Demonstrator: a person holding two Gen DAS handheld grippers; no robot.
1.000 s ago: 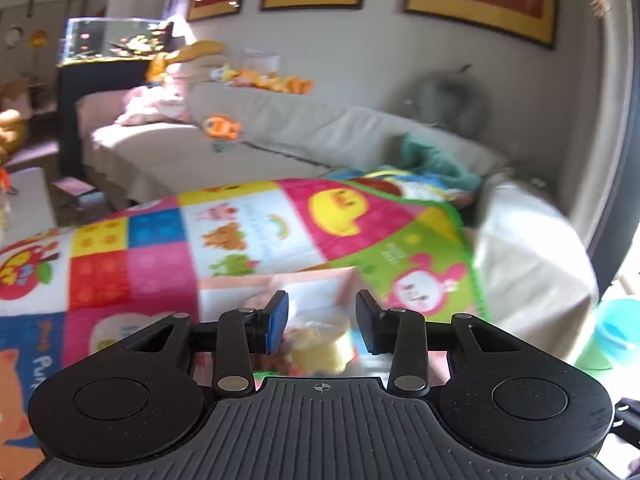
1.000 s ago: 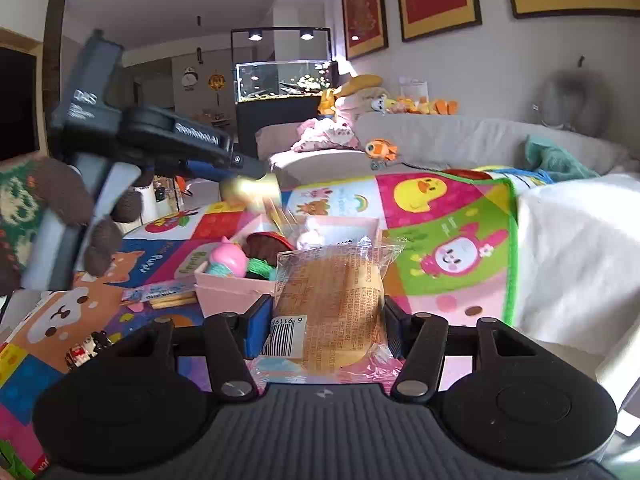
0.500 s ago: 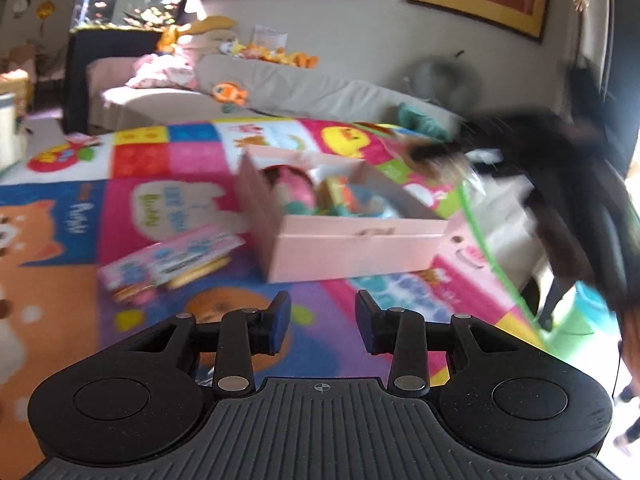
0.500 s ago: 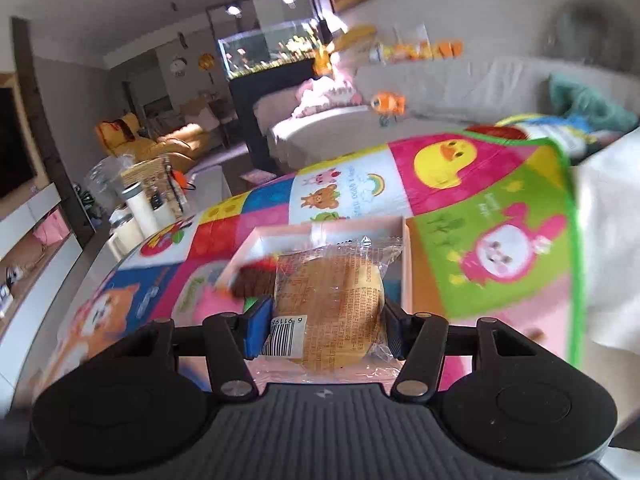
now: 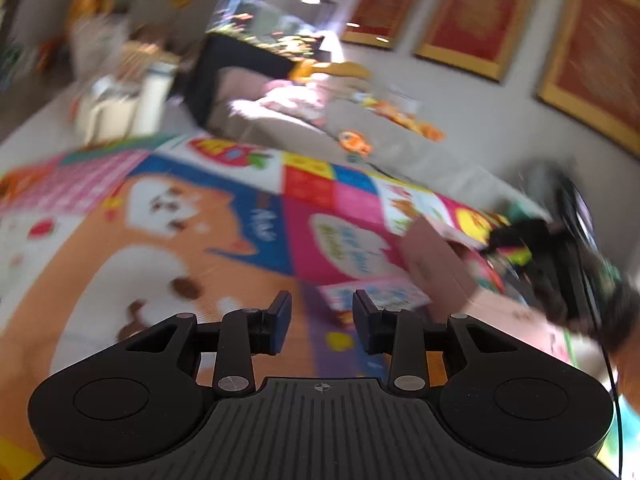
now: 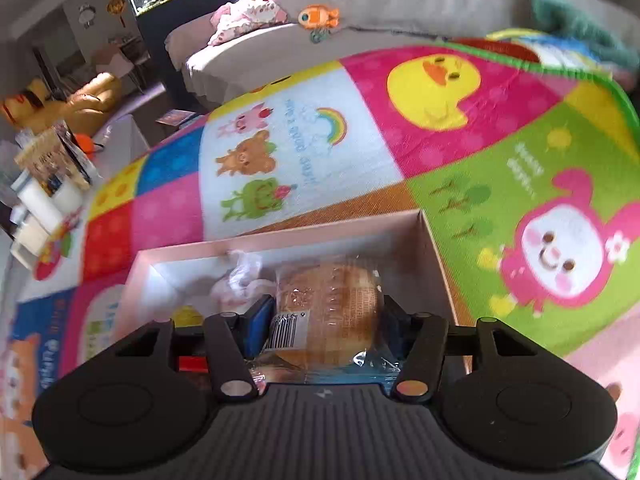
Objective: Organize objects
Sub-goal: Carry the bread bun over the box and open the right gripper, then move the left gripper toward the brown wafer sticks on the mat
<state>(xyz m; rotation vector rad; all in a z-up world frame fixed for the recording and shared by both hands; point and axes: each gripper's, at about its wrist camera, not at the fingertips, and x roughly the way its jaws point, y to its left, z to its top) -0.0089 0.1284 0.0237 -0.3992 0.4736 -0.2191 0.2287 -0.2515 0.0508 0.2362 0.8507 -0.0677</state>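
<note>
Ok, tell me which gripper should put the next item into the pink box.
Right. The right gripper is shut on the wrapped bun and hangs over the open pink box. The left gripper holds nothing; it points at the play mat, with the box off to its right.

Right gripper [image 6: 326, 322] tipped steeply down, jaws clamped on either side of the wrapped bun [image 6: 328, 312]. Left gripper [image 5: 322, 322] angled gently down, jaws just narrowing a touch, nothing between them.

Bread roll [image 6: 328, 312] in glossy clear plastic wrap; pink matt cardboard box [image 6: 436, 256]; soft printed cloth play mat [image 6: 500, 152].
</note>
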